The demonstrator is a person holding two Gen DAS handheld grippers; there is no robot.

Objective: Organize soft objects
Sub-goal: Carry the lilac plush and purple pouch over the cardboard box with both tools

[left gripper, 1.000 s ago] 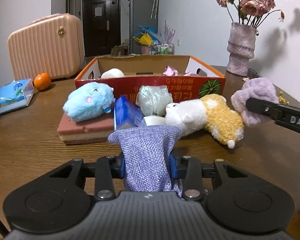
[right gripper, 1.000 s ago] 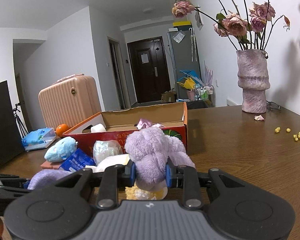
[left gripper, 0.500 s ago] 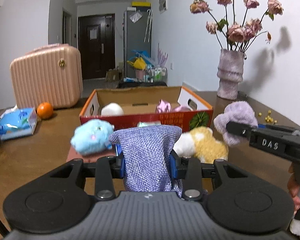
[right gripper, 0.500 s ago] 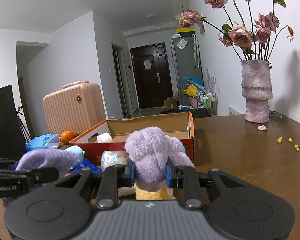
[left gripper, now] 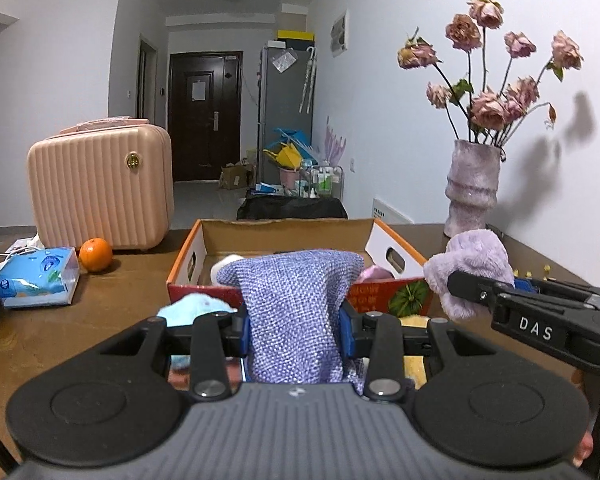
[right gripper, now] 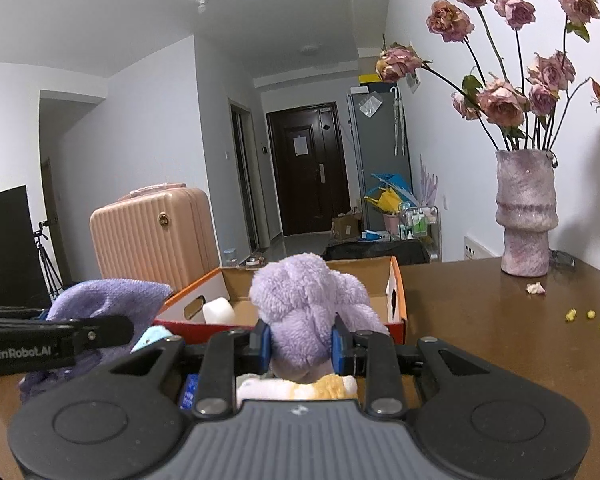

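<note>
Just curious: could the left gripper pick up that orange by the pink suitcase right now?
Probably not yet. The left gripper is shut on a purple woven pouch, so its jaws are full, though the orange sits unobstructed on the table.

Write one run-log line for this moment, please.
left gripper: shut on purple cloth pouch | right gripper: shut on lilac plush toy | cardboard box: ahead

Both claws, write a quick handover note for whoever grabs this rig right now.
Left claw: shut on the purple woven pouch, held up in front of the cardboard box.
Right claw: shut on the lilac plush, also off the table.
Done: a white soft item and a pink one sit in the box.
Left: box both held items, then the light blue plush and yellow-white plush below.
</note>
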